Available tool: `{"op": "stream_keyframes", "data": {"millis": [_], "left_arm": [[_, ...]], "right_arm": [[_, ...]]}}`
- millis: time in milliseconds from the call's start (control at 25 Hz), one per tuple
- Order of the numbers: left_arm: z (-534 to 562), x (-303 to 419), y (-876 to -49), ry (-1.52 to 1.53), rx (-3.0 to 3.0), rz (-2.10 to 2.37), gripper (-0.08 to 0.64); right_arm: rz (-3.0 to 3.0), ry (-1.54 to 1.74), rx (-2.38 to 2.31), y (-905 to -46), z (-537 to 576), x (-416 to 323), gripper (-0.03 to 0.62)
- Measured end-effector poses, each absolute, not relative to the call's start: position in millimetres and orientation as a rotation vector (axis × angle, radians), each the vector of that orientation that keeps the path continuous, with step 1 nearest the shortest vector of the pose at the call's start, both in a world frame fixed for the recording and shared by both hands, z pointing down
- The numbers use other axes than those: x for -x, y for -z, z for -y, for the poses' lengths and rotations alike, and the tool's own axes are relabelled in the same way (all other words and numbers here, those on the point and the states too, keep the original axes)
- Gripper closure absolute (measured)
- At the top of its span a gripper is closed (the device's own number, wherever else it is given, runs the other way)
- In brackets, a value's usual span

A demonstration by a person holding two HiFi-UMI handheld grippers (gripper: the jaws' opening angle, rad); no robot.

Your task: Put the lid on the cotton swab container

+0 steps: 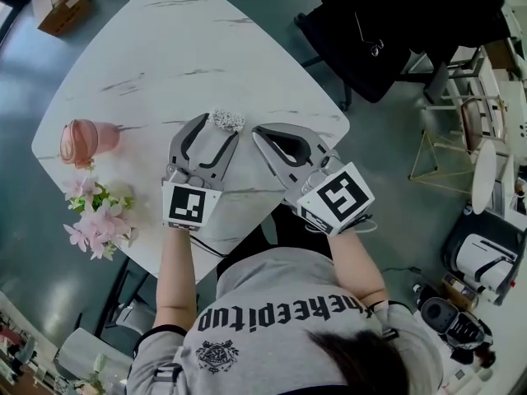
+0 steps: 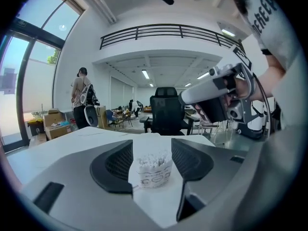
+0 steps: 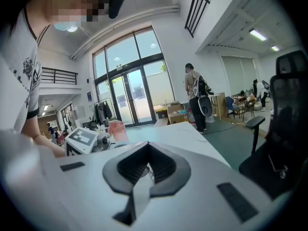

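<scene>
**Open container at the left jaws**

A pink cup (image 1: 81,141) and flowers (image 1: 97,216) sat at the left edge of the white surface (image 1: 165,48). The left gripper (image 1: 217,128) lay low with its jaws spread apart and nothing gripped. The container (image 1: 229,120), lidless with the swab tips showing, stood on the surface just off the jaw tips. The right gripper (image 1: 262,132) lay close beside it, jaws drawn together. A pale sliver between them was too small to identify.

Left gripper (image 2: 151,153) jaws wide apart, right gripper (image 3: 146,147) jaws together, side by side.
</scene>
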State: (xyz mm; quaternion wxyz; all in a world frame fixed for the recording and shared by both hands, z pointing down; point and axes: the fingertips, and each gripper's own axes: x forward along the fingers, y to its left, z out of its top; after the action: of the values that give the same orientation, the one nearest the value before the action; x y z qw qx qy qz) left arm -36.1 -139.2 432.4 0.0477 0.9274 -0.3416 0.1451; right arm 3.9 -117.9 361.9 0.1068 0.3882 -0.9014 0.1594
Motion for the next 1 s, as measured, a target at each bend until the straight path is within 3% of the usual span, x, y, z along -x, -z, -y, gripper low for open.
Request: {"op": "stream_keyframes", "data": {"millis": [280, 1000], "left_arm": [[141.3, 33.7, -459.5, -0.464, -2.807, 1.026, 0.259], [146.4, 21.9, -493.1, -0.528, -2.755, 1.015, 0.239]], "right_arm": [[2.617, -0.489, -1.149, -374.1, 119.1, -6.6, 0.581], [2.568, -0.518, -1.157, -390.2, 118.5, -12.1, 0.581]]}}
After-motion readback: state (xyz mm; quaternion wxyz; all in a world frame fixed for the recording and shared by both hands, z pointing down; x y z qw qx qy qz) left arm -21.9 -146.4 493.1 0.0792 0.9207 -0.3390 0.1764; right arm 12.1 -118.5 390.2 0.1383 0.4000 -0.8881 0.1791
